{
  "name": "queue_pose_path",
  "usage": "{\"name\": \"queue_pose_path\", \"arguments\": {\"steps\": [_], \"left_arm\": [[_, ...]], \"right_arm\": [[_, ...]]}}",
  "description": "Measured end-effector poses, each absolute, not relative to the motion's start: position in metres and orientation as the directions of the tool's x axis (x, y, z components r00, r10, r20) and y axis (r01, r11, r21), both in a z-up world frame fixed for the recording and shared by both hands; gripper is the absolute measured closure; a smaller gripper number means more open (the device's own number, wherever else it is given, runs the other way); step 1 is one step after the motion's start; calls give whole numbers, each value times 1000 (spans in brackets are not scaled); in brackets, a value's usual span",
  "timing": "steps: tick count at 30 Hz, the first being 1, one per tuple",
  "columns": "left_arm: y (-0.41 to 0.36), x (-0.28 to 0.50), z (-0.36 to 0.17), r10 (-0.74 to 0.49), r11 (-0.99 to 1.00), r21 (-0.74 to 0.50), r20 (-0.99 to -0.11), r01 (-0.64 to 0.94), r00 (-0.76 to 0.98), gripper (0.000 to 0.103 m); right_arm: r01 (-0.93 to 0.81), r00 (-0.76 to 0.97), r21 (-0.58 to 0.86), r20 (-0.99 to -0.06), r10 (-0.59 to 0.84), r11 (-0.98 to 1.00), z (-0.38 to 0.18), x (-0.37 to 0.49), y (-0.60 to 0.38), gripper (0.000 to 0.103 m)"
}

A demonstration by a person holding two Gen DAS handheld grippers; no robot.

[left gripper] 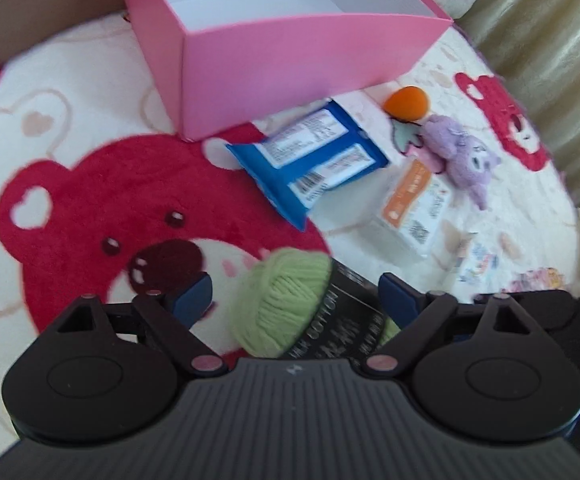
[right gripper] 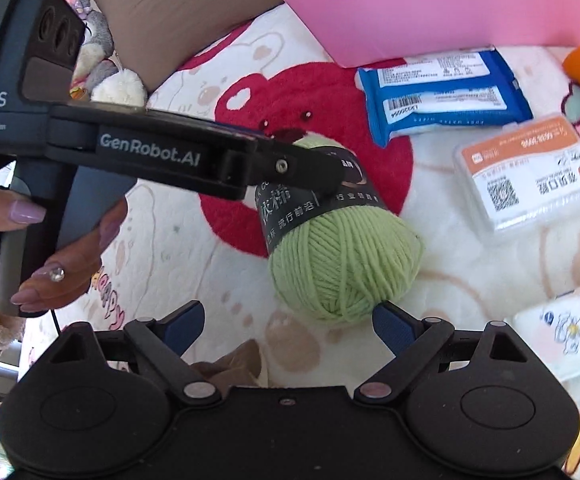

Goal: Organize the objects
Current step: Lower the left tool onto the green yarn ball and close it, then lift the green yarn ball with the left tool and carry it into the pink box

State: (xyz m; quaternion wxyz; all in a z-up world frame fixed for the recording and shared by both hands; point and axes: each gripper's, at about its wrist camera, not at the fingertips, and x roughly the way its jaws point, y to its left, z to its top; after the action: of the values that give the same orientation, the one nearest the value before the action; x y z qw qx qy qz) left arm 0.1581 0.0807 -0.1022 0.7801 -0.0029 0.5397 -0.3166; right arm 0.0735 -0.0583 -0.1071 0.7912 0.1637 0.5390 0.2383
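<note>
A ball of light green yarn (left gripper: 286,304) with a black paper band lies on a cream blanket with a red bear print. My left gripper (left gripper: 295,300) straddles it, open: the right pad is at the band and a gap shows beside the left pad. In the right wrist view the left gripper (right gripper: 321,172), held by a hand (right gripper: 66,264), reaches over the yarn (right gripper: 341,256) from the left. My right gripper (right gripper: 290,320) is open just short of the yarn, with nothing between its fingers. An open pink box (left gripper: 290,60) stands behind.
Beyond the yarn lie a blue wipes packet (left gripper: 309,156), a clear box with an orange label (left gripper: 413,204), a purple plush (left gripper: 461,156) and an orange sponge (left gripper: 405,102). A tissue pack (right gripper: 569,332) is at the right. A brown cardboard box (right gripper: 178,8) stands at the back left.
</note>
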Motion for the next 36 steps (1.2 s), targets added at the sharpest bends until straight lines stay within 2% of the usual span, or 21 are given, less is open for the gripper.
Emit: {"name": "queue_pose_path", "arguments": {"steps": [1,4,8,16,20,22,25,28,36], "left_arm": [[80,158,-105,-532,777,-401,-830,485,166,33],[74,150,-103,-519,782,-386,-838,488,169,33],[77,151,-104,-545,787,-444,-825,428,147,35],[83,156,-120,-530,837,-478,-830,266,177,36],[78,150,-118,-511,846,-449,-837,287,196,38],[77,145,-116,-509,848,-448,-837,284,199,39],[77,139,-115,-520,843,-462,-831,274,198,40],[76,133,-111,-529,839,-472,-823,270,206,41],[71,122,-108,-555,825,-500,-804,265,212,41]], "right_arm": [[-206,314,505,-778,545,838,-106,74,-58,11],[-208,358,454,-789,499,866,-103,74,-64,24],[-196,410,389,-801,436,900,-103,79,-77,40],[-238,507,295,-774,378,925,-99,86,-86,42],[-192,476,330,-792,382,924,-107,88,-93,32],[-173,442,361,-803,400,916,-115,85,-95,32],[-171,413,406,-798,439,898,-124,83,-94,48],[-198,431,401,-784,447,894,-121,81,-88,50],[-287,516,245,-775,365,926,-104,71,-79,50]]}}
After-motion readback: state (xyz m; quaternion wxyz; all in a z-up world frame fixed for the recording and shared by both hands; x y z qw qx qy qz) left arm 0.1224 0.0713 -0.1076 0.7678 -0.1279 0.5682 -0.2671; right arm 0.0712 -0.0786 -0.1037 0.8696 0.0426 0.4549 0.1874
